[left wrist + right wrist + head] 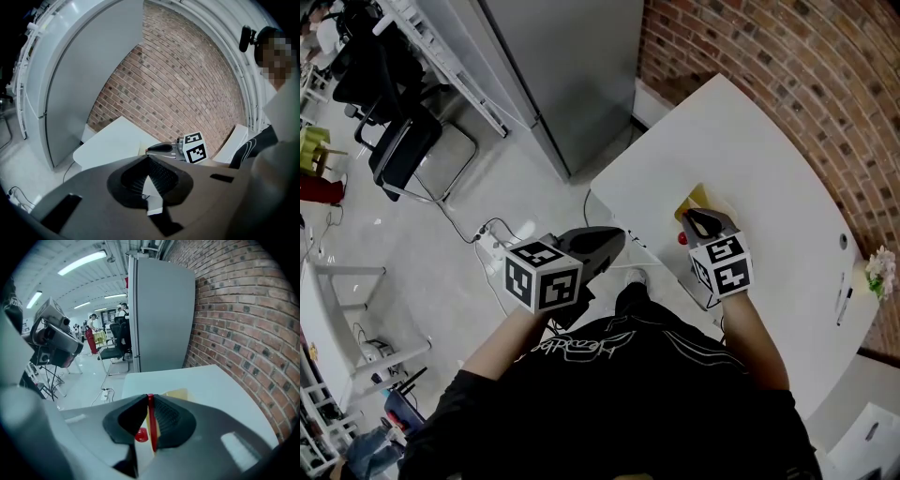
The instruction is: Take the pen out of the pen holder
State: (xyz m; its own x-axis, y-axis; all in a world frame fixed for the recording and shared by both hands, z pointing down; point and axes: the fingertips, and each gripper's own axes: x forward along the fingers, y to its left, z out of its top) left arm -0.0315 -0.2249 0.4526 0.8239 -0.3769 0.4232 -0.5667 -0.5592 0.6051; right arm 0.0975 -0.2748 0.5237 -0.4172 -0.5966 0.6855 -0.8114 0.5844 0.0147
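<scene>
My right gripper (149,398) is shut on a thin red pen (151,420), which stands upright between the jaws. A round red end (140,435) shows just below them, and appears as a red dot (682,238) in the head view. That gripper (701,218) hangs over the near part of the white table (750,150). A pale yellow pen holder (697,198) lies just beyond its tips, partly hidden, and is also visible as a pen holder (174,393) past the jaws. My left gripper (614,240) is shut on nothing, off the table's left edge; its jaws (149,158) point at the right gripper.
A brick wall (787,66) runs along the table's far side, and a grey cabinet (572,66) stands at its left end. Two pens (843,300) and a small flower pot (880,272) sit at the table's right. Chairs (403,141) and a power strip (492,246) are on the floor at left.
</scene>
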